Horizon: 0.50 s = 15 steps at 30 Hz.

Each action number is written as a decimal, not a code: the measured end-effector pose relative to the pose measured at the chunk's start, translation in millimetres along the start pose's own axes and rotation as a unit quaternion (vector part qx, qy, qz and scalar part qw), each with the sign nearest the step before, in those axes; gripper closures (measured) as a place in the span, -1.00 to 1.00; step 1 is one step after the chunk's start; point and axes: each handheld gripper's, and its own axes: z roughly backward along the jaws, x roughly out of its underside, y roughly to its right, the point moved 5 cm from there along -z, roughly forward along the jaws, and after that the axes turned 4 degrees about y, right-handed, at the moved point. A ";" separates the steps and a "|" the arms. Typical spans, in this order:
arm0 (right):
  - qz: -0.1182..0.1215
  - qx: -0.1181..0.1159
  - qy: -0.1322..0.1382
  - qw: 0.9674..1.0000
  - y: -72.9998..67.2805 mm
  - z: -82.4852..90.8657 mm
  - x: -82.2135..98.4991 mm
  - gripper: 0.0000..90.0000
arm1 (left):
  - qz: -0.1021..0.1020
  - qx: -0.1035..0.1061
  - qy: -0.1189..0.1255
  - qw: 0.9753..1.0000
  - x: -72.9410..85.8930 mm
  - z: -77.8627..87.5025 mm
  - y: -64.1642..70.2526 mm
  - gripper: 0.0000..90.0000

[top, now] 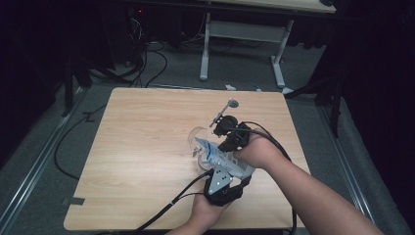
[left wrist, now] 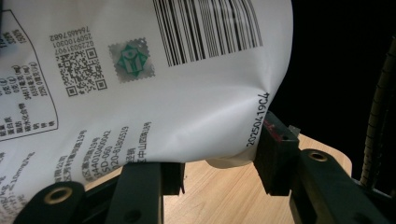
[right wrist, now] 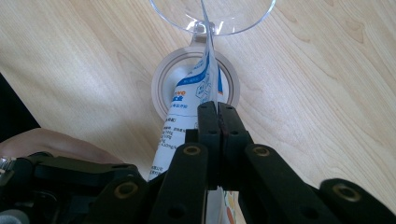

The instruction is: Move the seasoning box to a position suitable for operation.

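A dark room is surrounding the scene, with grey floor [top: 44, 161] stretching out well beyond both grippers and black cables [top: 147, 63] trailing across it. Far ahead of the grippers a second table with white legs [top: 242, 34] is standing. The light wooden desk [top: 142, 147] is lying under both grippers, its grain running bare to the left of them.

The left gripper [top: 221, 182] is sitting at the near edge of the desk, and its jaws are pressing in on the lower end of a white printed pouch [left wrist: 154, 93]; the pouch wall is puckering against the right-hand pad in the left gripper view, where a barcode and small print are facing the camera. The right gripper [top: 230, 139] is sitting just beyond the left one, its jaws pinching flat on the upper edge of the pouch. The pouch is stretching between the two grippers. Just ahead of the right gripper's jaws a clear stemmed glass [right wrist: 212, 16] is standing on its round foot, the pouch's tip appearing to dip into its bowl.
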 end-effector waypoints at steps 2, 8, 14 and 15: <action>-0.001 -0.001 0.001 1.000 -0.3 -0.5 -0.5 0.99 | 0.000 -0.001 0.000 1.000 -0.2 0.1 -0.3 0.31; 0.000 0.001 0.001 1.000 -0.4 -1.5 -1.2 0.99 | 0.003 0.000 0.002 1.000 -0.2 -0.3 -0.5 0.31; 0.001 0.000 0.001 1.000 -0.6 -0.9 -1.0 0.99 | 0.001 0.001 0.003 1.000 0.1 0.2 -0.4 0.31; 0.001 0.001 0.001 1.000 -0.7 -0.5 -1.2 0.99 | 0.001 0.001 0.003 1.000 0.0 0.4 -0.5 0.31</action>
